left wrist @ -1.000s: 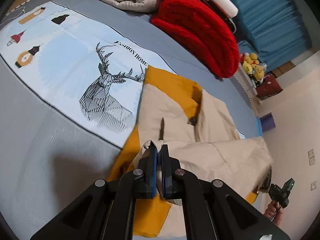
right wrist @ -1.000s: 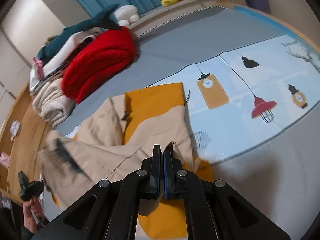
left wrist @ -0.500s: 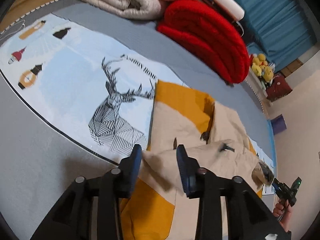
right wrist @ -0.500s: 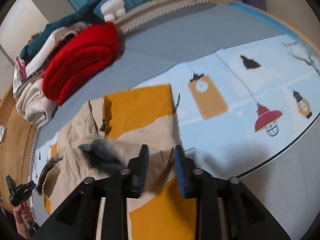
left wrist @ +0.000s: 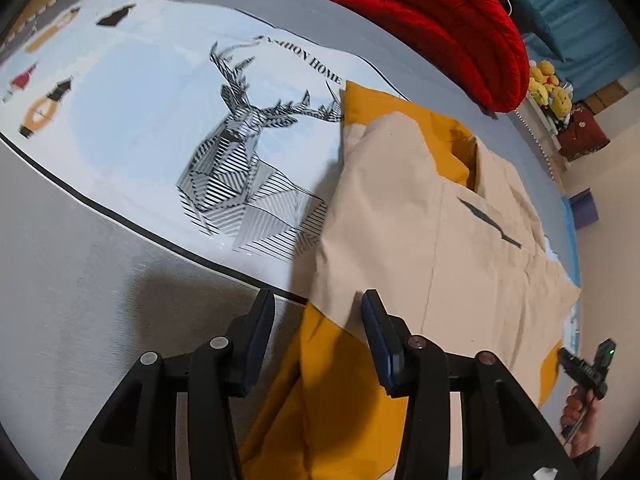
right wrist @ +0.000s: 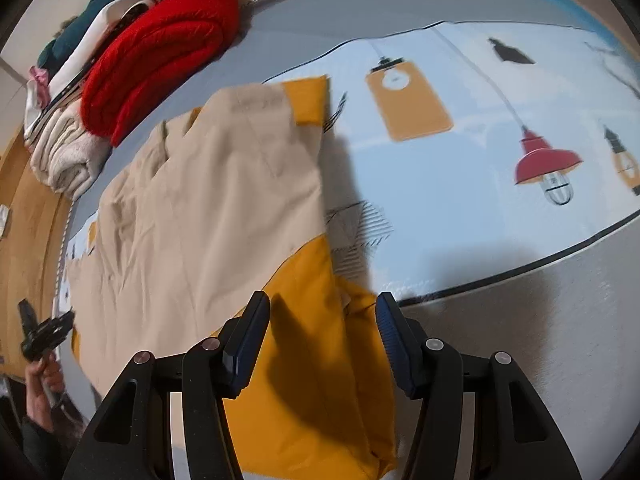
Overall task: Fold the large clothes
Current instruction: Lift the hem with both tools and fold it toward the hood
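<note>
Both grippers, a second ago clamped on the beige flap, now hang lower with the fold laid down. Left gripper (left wrist: 318, 320) has its jaws spreading, the beige corner between them but unpinched; right gripper (right wrist: 322, 326) likewise opens over the mustard hem, gripping nothing. On the bed (left wrist: 80, 280), the jacket (left wrist: 420, 232) lies across the printed panel's near edge, one fold done. Next, I judge, comes picking a fresh edge, probably the near mustard hem, for the following fold.
</note>
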